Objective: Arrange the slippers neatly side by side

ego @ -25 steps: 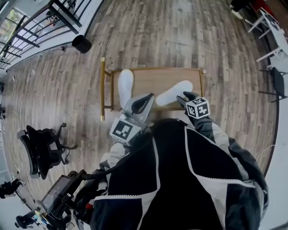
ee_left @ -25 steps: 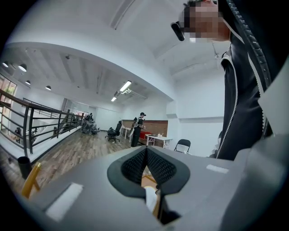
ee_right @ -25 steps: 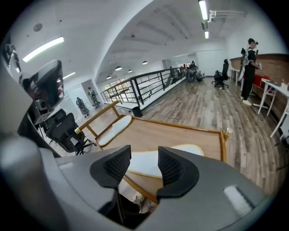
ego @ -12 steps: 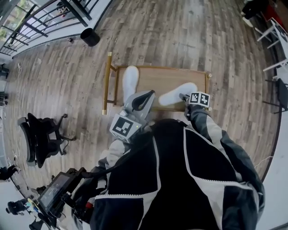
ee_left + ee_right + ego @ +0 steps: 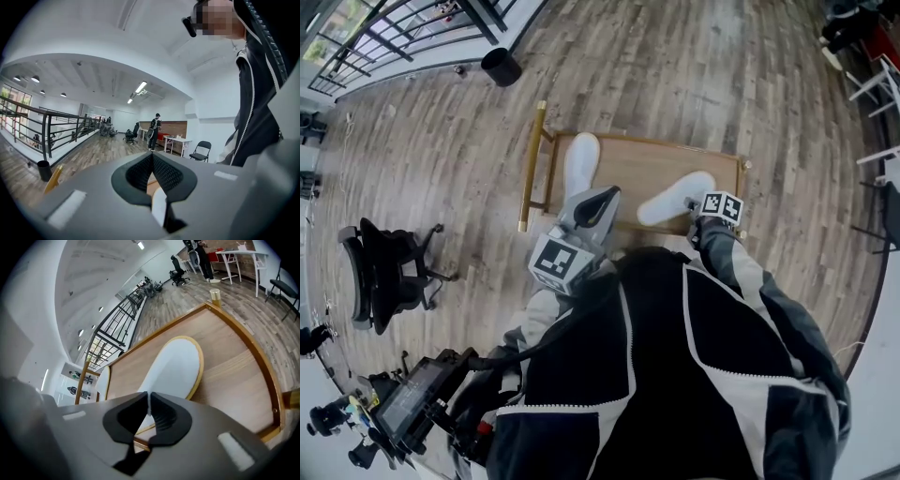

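White right slipper point(image 5: 675, 199) now pinched.
Right gripper point(image 5: 695, 217) has just closed its jaws on the near end, centre-right of frame; left gripper point(image 5: 598, 200) pressed together, empty. Next, likely: swing it parallel to left slipper point(image 5: 580, 161).

At six o'clock we see the right gripper point(image 5: 149, 409); its jaws have just been closing and now pinch the thin near edge of a white slipper point(image 5: 174, 365); that slipper lies flat on the wooden board point(image 5: 234, 366), running toward one o'clock. A second slipper point(image 5: 102, 383) lies at nine o'clock on the same board, well apart; a black railing point(image 5: 115, 326) stands toward eleven o'clock.
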A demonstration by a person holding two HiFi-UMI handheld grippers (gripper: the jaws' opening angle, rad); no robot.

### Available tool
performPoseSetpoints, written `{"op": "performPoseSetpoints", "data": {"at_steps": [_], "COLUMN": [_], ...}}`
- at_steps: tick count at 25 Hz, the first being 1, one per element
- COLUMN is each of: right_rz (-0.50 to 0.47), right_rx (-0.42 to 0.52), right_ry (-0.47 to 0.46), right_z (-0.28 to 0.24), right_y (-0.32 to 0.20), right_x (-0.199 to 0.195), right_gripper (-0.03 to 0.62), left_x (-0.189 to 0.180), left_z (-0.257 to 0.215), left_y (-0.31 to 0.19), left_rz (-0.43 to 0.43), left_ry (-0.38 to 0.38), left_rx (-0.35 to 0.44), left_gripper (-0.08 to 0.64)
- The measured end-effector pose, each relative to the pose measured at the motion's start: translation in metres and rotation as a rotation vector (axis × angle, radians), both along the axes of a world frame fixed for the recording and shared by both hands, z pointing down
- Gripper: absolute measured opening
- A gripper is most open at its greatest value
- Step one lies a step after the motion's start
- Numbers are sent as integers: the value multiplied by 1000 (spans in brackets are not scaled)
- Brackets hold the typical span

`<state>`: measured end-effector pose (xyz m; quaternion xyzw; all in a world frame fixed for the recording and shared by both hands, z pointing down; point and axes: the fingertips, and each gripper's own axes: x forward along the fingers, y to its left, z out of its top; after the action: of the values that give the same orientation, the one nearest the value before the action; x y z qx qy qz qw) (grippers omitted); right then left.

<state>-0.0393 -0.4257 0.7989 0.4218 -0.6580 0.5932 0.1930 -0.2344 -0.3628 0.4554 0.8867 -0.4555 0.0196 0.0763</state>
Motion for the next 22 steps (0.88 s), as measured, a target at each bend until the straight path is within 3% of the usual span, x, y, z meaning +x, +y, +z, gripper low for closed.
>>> {"op": "performPoseSetpoints", "data": {"at_steps": [5,8,15,22], "right_rz": [-4,-57,-239,-483], "right_rx": [34,104,466,807], "right_ry": [-26,-20,-37,-40], "right_z": [-9,-33,-148,-261], "right_y": [-4,-11,-22,9], "right_x": [-1,-5,-35,-64], "right_gripper": [20,21,21,23], "left_x": [1,5,4,3], "left_z": [3,5,6,10], "left_y": [-4,-8,-6,-3], "left_rz": [-5,-5,-5,-9], "left_ry": [11,14,35,55], "left_rx": [-11,-26,-32,-49], "left_gripper": [18,18,18,18]}}
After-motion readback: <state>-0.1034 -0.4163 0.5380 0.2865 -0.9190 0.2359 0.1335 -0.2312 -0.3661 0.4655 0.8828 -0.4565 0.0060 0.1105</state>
